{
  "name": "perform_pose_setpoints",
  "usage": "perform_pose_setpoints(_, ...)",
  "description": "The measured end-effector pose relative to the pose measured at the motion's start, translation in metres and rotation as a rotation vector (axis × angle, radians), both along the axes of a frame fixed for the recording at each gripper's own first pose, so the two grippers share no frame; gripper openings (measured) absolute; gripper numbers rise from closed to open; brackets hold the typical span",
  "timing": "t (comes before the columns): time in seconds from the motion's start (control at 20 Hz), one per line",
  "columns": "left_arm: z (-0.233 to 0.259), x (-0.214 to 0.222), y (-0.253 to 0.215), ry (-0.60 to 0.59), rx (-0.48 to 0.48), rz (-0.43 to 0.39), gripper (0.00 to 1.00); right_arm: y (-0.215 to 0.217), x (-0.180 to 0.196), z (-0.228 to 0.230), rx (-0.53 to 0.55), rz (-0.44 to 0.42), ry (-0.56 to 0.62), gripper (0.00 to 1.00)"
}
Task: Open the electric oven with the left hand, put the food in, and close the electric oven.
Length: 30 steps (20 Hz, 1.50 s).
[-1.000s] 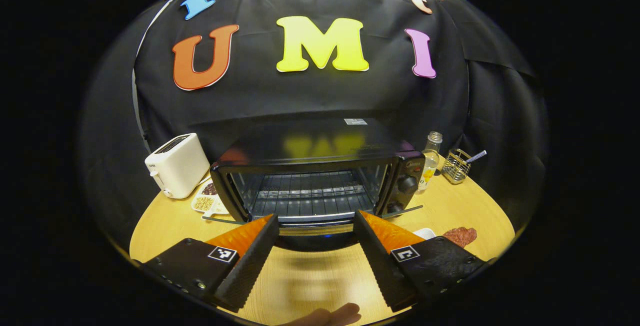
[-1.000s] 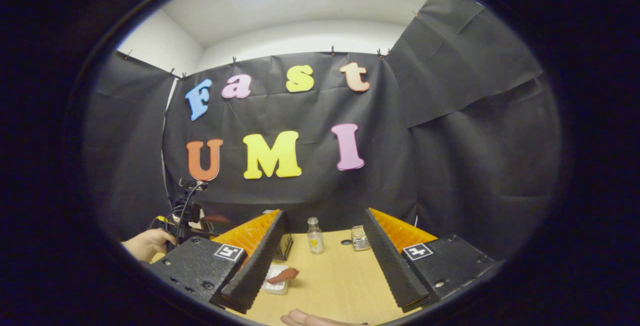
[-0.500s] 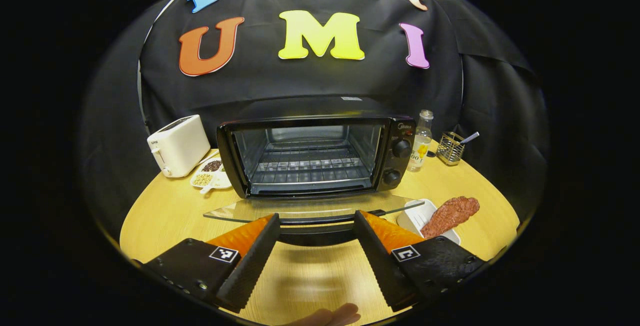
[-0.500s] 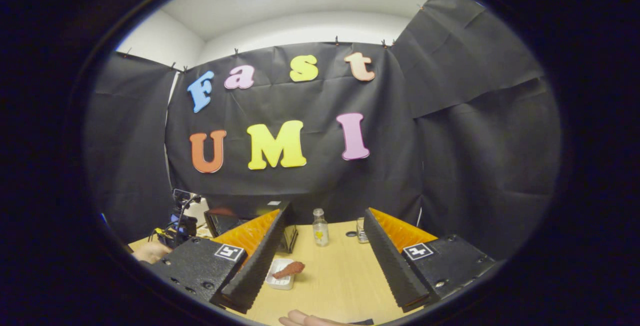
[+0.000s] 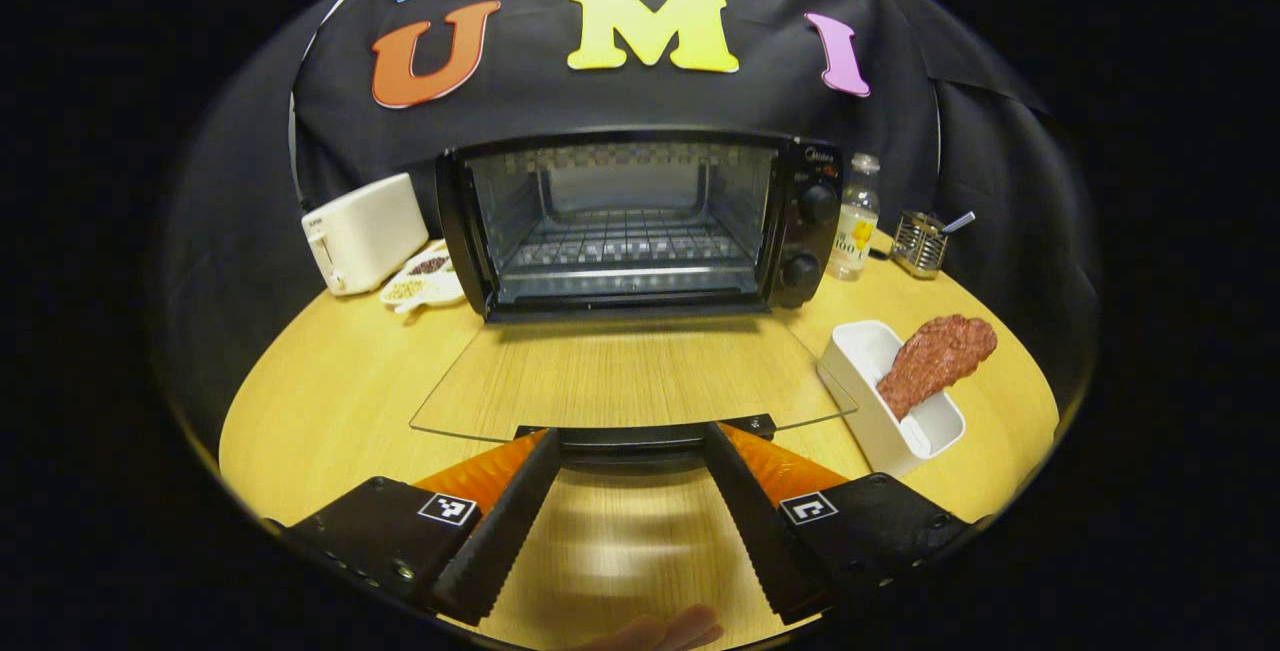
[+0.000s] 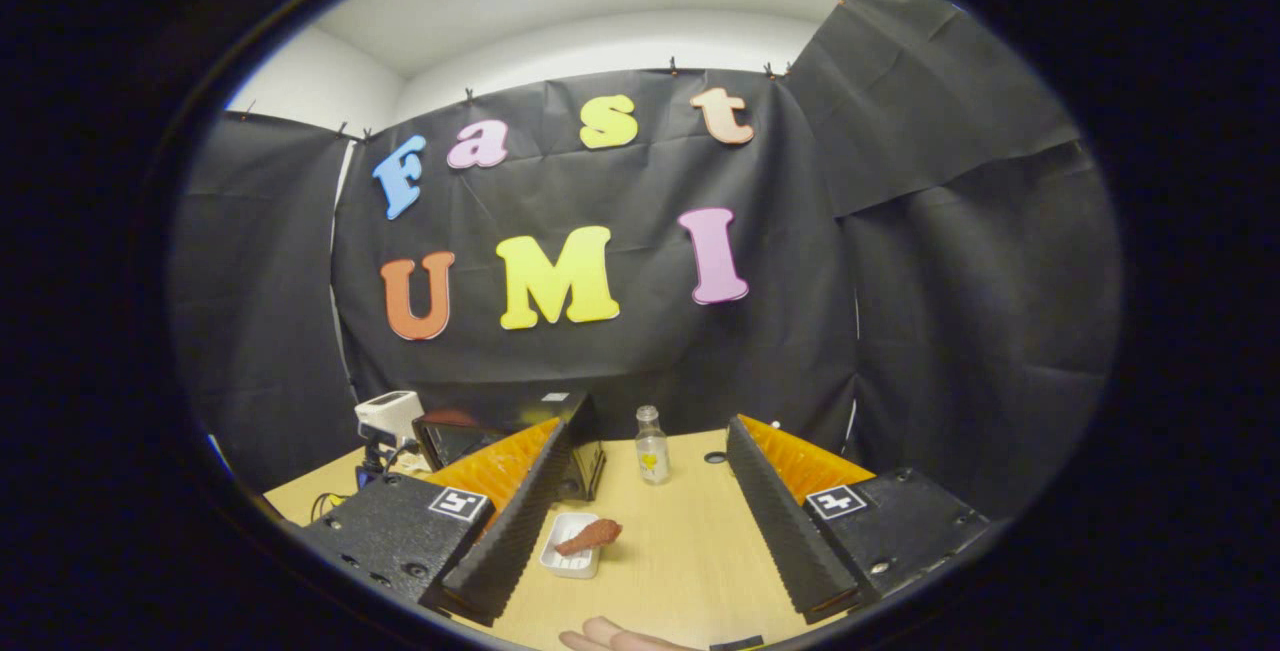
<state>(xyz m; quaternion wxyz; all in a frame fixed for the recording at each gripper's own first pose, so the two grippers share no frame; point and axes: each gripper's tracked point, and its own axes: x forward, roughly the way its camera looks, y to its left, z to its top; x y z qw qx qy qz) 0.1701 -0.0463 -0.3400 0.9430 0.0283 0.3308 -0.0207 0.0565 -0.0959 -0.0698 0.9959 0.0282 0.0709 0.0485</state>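
Oven door [image 5: 625,376] lies flat; left tool [image 5: 628,476] spread at its handle. Right tool [image 6: 645,521] spread too. Meat [image 5: 935,363] looks soft, floppy: pinch mid-body.

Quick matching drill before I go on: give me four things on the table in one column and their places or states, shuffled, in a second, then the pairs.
Things:
1. oven door
2. meat
3. toaster
4. bottle

Places or states:
A. left of the oven
B. folded down flat, open
C. right beside the oven's knobs
D. lying across a white tray, one end over its rim

Pairs: 1-B, 2-D, 3-A, 4-C
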Motion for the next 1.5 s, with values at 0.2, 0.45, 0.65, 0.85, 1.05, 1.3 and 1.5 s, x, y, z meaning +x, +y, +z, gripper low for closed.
perform_pose_setpoints(0.2, 0.000, 0.001, 0.002, -0.034, 0.029, -0.009, 0.94, -0.002, 0.011, -0.012, -0.002, -0.008, 0.032, 0.96)
perform_pose_setpoints(0.45, 0.016, 0.001, -0.003, -0.070, -0.018, -0.024, 0.96, 0.000, 0.026, -0.034, 0.014, -0.004, 0.104, 1.00)
perform_pose_setpoints(0.65, 0.067, -0.006, -0.001, -0.191, -0.026, -0.023, 0.95, -0.006, 0.052, -0.054, -0.028, -0.022, 0.172, 1.00)
perform_pose_setpoints(0.85, 0.133, -0.022, 0.002, -0.346, -0.031, -0.011, 0.95, 0.009, 0.073, -0.089, -0.064, 0.051, 0.301, 1.00)
perform_pose_setpoints(1.05, 0.203, -0.042, -0.002, -0.514, -0.049, -0.016, 0.95, 0.023, 0.098, -0.157, -0.063, 0.151, 0.558, 1.00)
perform_pose_setpoints(1.3, 0.264, -0.079, -0.010, -0.635, -0.118, -0.045, 0.95, 0.048, 0.123, -0.233, 0.115, 0.278, 0.880, 0.92)
perform_pose_setpoints(1.5, 0.283, -0.105, 0.017, -0.666, -0.033, 0.010, 0.95, 0.052, 0.139, -0.271, 0.248, 0.296, 1.023, 0.88)
